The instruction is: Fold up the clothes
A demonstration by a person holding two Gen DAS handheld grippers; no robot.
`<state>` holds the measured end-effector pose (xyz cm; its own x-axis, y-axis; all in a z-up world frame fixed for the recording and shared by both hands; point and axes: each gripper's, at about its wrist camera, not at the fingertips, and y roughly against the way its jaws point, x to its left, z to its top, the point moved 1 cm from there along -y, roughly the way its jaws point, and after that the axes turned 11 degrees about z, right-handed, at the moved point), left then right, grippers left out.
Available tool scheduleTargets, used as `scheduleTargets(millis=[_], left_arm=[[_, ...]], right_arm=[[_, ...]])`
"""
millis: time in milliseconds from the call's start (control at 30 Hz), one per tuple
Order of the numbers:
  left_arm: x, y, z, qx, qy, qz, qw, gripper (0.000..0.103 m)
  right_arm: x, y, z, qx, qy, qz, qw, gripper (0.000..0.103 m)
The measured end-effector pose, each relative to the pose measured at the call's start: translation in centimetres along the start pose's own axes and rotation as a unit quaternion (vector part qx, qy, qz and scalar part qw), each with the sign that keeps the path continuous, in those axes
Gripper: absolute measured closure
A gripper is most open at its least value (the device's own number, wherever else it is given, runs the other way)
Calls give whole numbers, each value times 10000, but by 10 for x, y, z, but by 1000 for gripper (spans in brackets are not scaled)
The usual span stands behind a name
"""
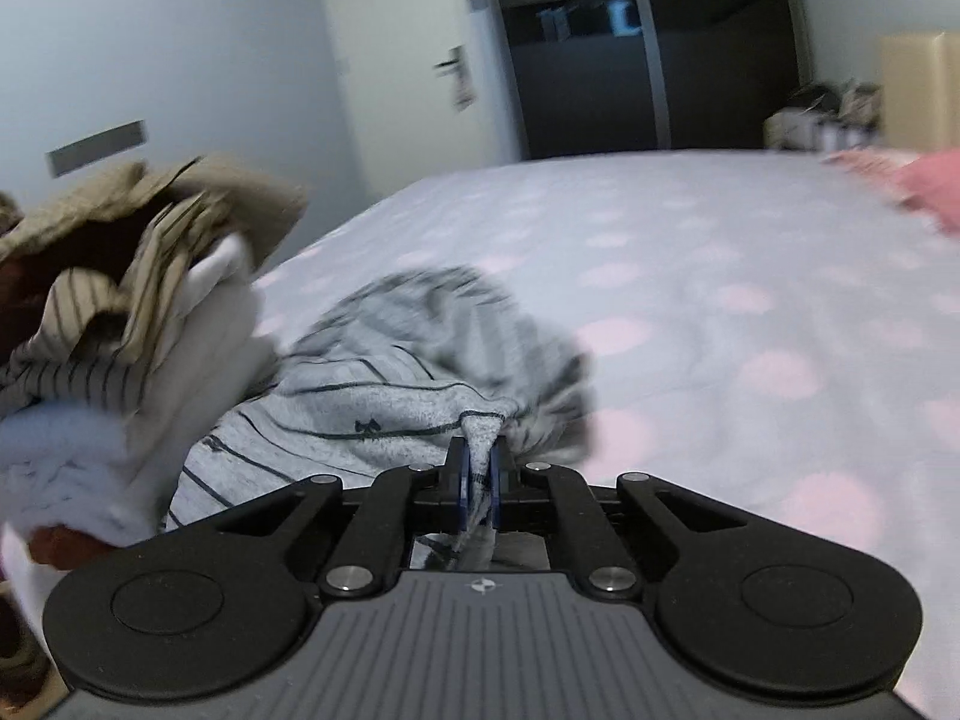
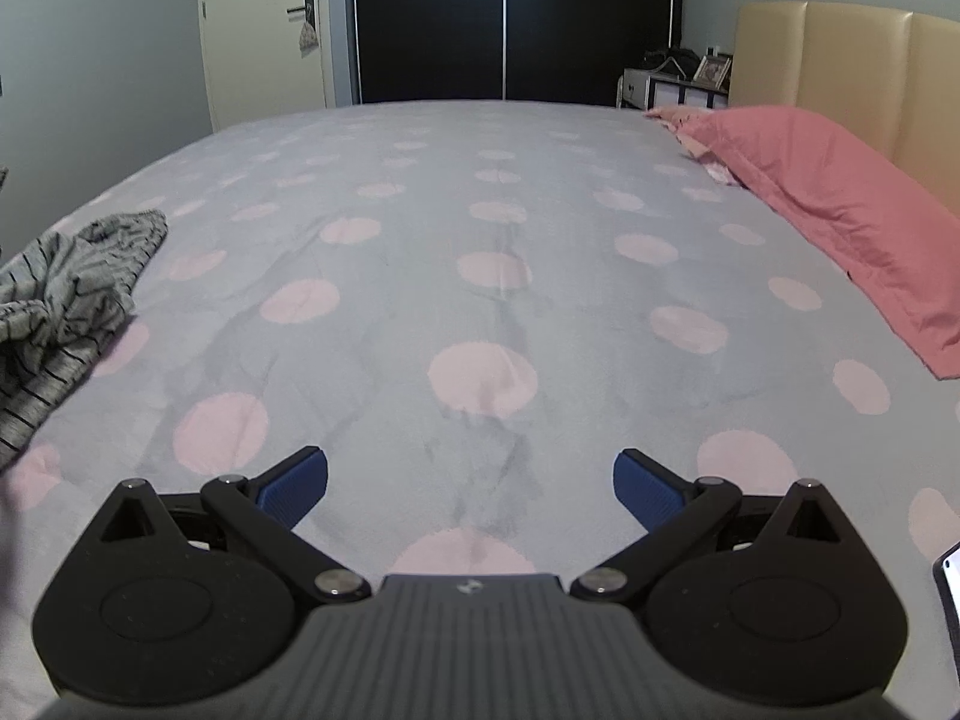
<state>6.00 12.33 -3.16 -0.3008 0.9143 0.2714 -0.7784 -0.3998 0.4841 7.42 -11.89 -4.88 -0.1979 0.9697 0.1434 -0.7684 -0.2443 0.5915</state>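
My left hand-held gripper (image 1: 478,468) is clamped on the striped grey garment (image 1: 384,396); right hand-held gripper (image 2: 471,489) gapes apart; the pile at nine o'clock (image 1: 120,312) is unfolded.

**Greys, pinks and stripes**

The bedcover (image 2: 540,228) is pale grey-blue with large, soft pink dots. At the left of both views lies a light grey top (image 1: 384,384) crossed by thin dark stripes. The pile (image 1: 120,312) at the far left of the left wrist view mixes tan, white, a beige cloth with dark stripes, and a rust-red patch at the bottom. The pillow (image 2: 840,222) at the right is salmon pink, against a cream headboard (image 2: 840,54). The wardrobe (image 2: 504,18) is glossy black, the door (image 2: 264,24) white. Fingers (image 2: 294,489) carry blue pads on black arms.
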Motion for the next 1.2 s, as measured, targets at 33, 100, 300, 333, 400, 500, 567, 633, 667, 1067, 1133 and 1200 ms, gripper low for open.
scheduleTargets(millis=[33, 100, 300, 333, 400, 500, 567, 633, 667, 1067, 1133, 1200], left_arm=[[-3, 10, 2, -32, -27, -167, 9999, 99], [-8, 31, 3, -116, -106, -410, 9990, 99], [-37, 94, 1, -437, -416, -1595, 9854, 99], [-45, 105, 0, -481, -491, -1820, 9809, 99], [-59, 126, -5, -550, -656, -2261, 9703, 99], [-78, 154, -15, -544, -919, -2887, 9514, 99], [-85, 164, -23, -449, -1097, -3178, 9407, 99], [-87, 168, -31, -331, -1255, -3329, 9340, 98], [-87, 167, -34, -262, -1325, -3339, 9329, 98], [-61, 149, -36, 94, -1708, -2907, 9414, 73], [-50, 132, -27, 174, -1717, -2584, 9505, 62], [-38, 108, -14, 233, -1726, -2167, 9606, 62]], right_arm=[[2, 3, 1, -18, 8, 33, 10000, 0], [7, 10, 2, -50, 66, 101, 9999, 1], [14, 41, 6, -310, 345, 18, 9989, 1], [13, 46, 7, -352, 322, 12, 9989, 1], [11, 55, 8, -395, 303, 9, 9988, 1], [9, 69, 8, -441, 391, -66, 9982, 1], [6, 78, 10, -478, 376, -147, 9980, 1], [3, 87, 11, -473, 282, -84, 9984, 1], [1, 90, 10, -460, 243, -53, 9986, 1], [6, 72, -8, 229, -42, 546, 9982, 2], [12, 65, -9, 325, 7, 677, 9972, 13], [17, 58, -10, 428, 33, 797, 9959, 22]])
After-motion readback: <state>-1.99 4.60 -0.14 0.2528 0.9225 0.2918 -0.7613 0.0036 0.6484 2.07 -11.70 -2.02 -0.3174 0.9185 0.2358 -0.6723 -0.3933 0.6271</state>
